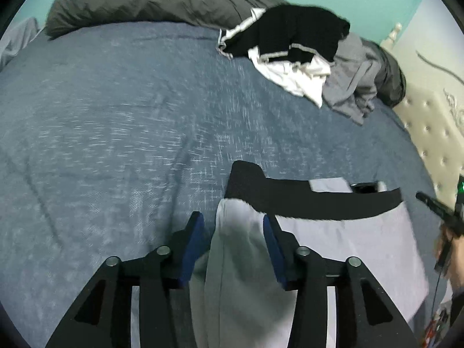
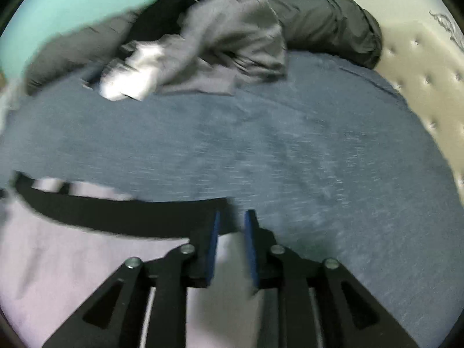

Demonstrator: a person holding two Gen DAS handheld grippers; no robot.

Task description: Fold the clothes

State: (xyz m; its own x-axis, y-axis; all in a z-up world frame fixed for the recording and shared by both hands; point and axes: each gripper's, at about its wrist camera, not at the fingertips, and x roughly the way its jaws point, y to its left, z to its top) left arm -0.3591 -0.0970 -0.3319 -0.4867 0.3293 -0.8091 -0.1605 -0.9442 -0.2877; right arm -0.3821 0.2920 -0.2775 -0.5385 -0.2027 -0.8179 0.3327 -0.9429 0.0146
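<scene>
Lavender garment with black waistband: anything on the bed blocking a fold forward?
Nothing visible. The blue bedspread ahead of the lavender garment is bare; the unfolded clothes pile sits far back by the dark pillow.

Both wrist views low, close over bed [image 1: 116,116] — facing clothes pile [image 1: 290,46] at far edge; shared.
</scene>
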